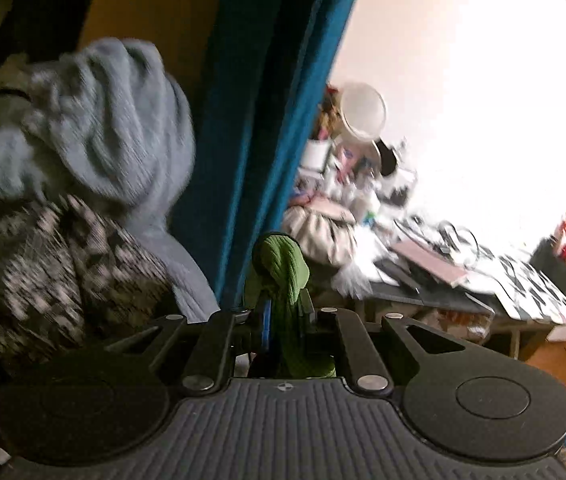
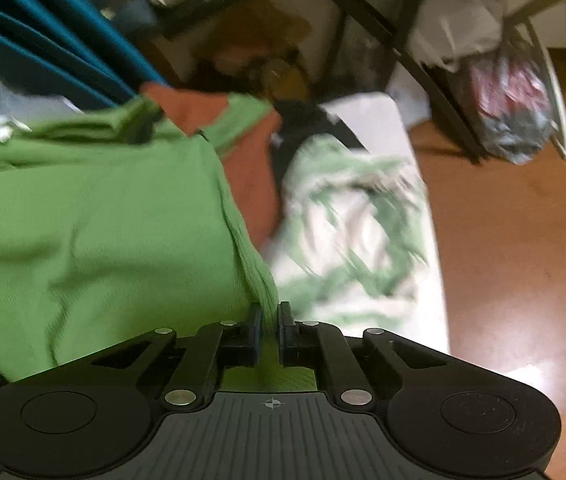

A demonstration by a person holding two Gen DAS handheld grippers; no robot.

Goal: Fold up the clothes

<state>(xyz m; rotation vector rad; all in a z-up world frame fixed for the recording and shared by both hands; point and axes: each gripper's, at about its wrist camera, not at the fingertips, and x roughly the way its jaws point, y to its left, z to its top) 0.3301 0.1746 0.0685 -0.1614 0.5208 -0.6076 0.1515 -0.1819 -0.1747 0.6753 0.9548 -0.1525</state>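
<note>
A green ribbed garment (image 2: 95,216) spreads across the left half of the right wrist view, with its edge bunched between the jaws. My right gripper (image 2: 270,312) is shut on that edge. In the left wrist view my left gripper (image 1: 283,312) is shut on a bunched fold of the same green garment (image 1: 281,268), which sticks up above the fingertips and hangs down behind them. The left gripper is held up in the air and faces a blue curtain.
A blue curtain (image 1: 267,120) hangs ahead, with a grey-blue blanket (image 1: 103,120) and patterned cloth (image 1: 55,276) to its left. A cluttered desk (image 1: 435,272) stands on the right. Below lie a rust cloth (image 2: 251,160), a white-and-green cloth (image 2: 355,220), wooden floor (image 2: 515,240) and table legs (image 2: 423,68).
</note>
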